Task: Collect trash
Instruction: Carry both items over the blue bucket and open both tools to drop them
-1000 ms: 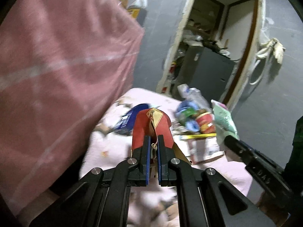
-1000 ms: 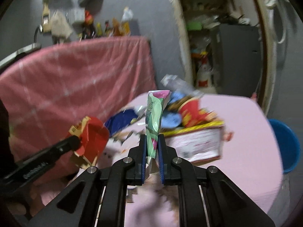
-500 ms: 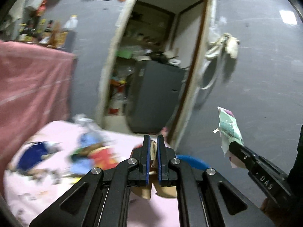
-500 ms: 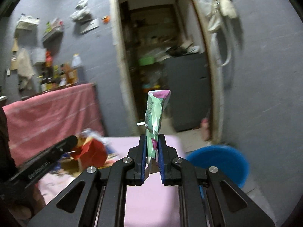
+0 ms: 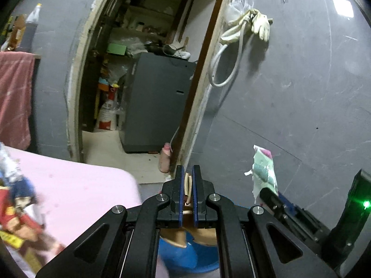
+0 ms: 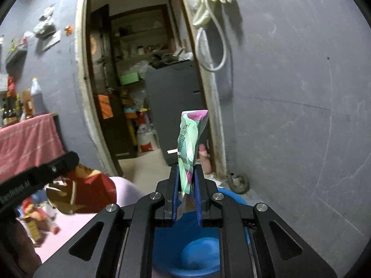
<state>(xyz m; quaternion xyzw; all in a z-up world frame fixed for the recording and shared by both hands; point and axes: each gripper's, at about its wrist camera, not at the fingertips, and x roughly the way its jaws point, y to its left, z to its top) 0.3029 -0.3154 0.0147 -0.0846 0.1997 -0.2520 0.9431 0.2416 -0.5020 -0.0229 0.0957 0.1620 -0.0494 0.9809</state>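
My left gripper (image 5: 186, 169) is shut on a red and tan carton (image 5: 188, 184); only tan edges show between its fingers there, while the right wrist view shows the red carton (image 6: 92, 192) hanging from the left gripper (image 6: 71, 162). Upright in my right gripper (image 6: 186, 178), which is shut on it, stands a crumpled green and pink wrapper (image 6: 189, 148); the wrapper (image 5: 264, 171) and right gripper (image 5: 265, 192) also appear in the left wrist view. A blue bucket (image 6: 201, 252) sits on the floor below both grippers, its blue wall (image 5: 180, 259) showing under the left one.
The pink-covered table (image 5: 81, 185) lies to the left with more wrappers (image 5: 18, 208) on it. Ahead is an open doorway with a grey cabinet (image 5: 157, 102). A hose and gloves (image 5: 245, 25) hang on the grey wall. A pink bottle (image 5: 165, 159) stands by the door post.
Both grippers swung right, away from the trash pile on the table, carrying the carton and the wrapper. The doorway, the grey wall and the blue bucket have come into view below them.
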